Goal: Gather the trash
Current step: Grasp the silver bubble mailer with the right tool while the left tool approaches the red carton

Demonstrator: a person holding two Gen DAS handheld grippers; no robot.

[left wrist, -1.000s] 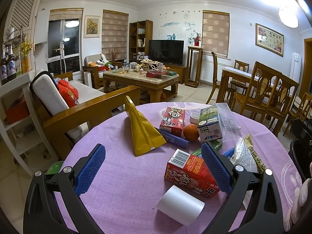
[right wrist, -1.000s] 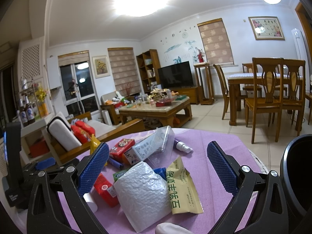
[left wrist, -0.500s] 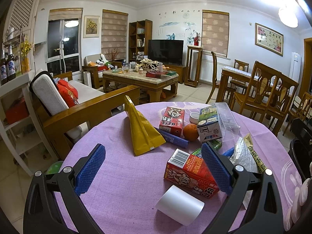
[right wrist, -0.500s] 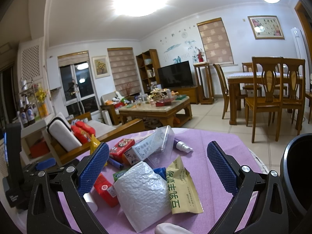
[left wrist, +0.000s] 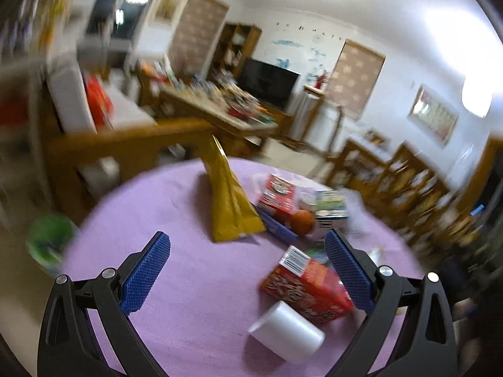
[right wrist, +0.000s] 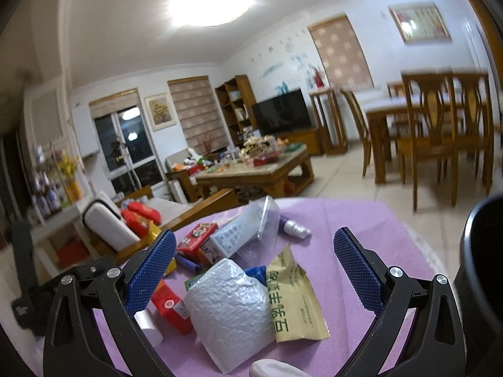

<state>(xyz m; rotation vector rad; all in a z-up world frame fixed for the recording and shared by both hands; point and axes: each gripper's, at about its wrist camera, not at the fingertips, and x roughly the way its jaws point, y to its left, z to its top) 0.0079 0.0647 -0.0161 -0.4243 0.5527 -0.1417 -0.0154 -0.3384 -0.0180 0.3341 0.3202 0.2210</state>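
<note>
Trash lies on a round table with a purple cloth (left wrist: 176, 207). In the left wrist view I see a yellow bag (left wrist: 229, 204), a red carton (left wrist: 305, 286), a white paper roll (left wrist: 286, 336), an orange (left wrist: 302, 220) and a green-white carton (left wrist: 331, 212). My left gripper (left wrist: 248, 270) is open and empty above the cloth, near the red carton. In the right wrist view a silver bubble pouch (right wrist: 229, 308), a beige wrapper (right wrist: 295, 301) and a clear plastic box (right wrist: 261, 223) lie ahead. My right gripper (right wrist: 254, 273) is open and empty over the pouch.
A black bin (right wrist: 481, 270) stands at the table's right edge. A wooden sofa (right wrist: 188, 210) is behind the table, a coffee table (right wrist: 261, 169) beyond it, and dining chairs (right wrist: 440, 144) at the right. A green object (left wrist: 47, 238) lies on the floor at left.
The left gripper has swung and tilted sharply, blurring its view; the table contents now sit rotated in the frame. The right gripper has shifted slightly. Both stay open.
</note>
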